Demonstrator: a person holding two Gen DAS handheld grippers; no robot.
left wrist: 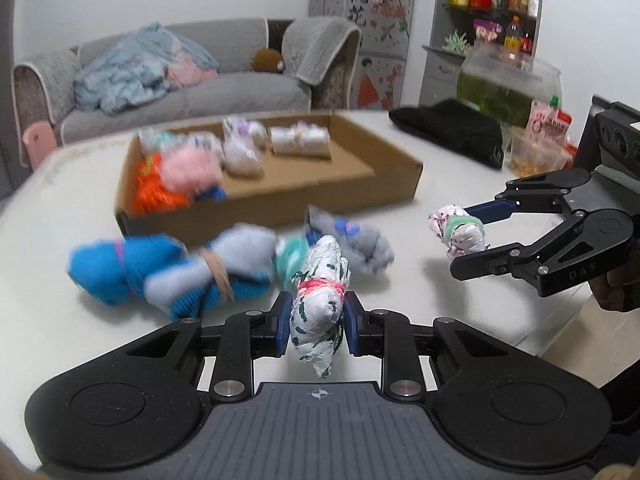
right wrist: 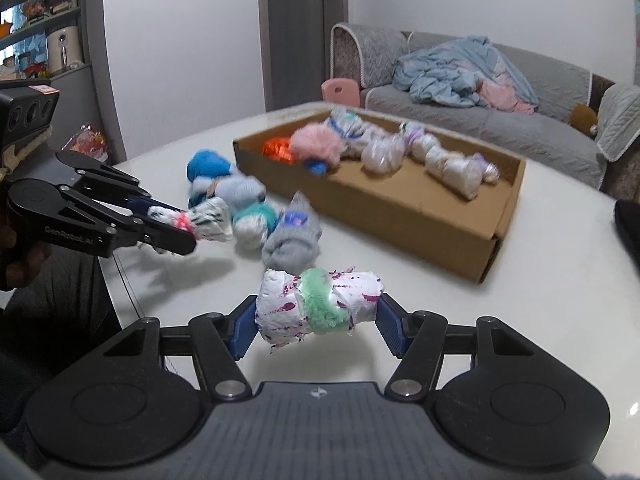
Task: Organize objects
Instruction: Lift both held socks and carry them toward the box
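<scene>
Two bundles gripped: green-speckled roll (left wrist: 318, 312) lengthwise, purple-speckled roll (right wrist: 318, 306) crosswise

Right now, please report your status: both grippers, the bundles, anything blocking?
Left gripper shut on green-print bundle. Right gripper shut on purple-print bundle. Cardboard box ahead, part filled. Loose bundles lie before it.

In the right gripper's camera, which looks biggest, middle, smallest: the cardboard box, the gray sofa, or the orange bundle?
1. Cardboard box looks largest.
2. Gray sofa looks nearly as large; it stands farther away, so this order is unsure.
3. Orange bundle looks smallest by far.
</scene>
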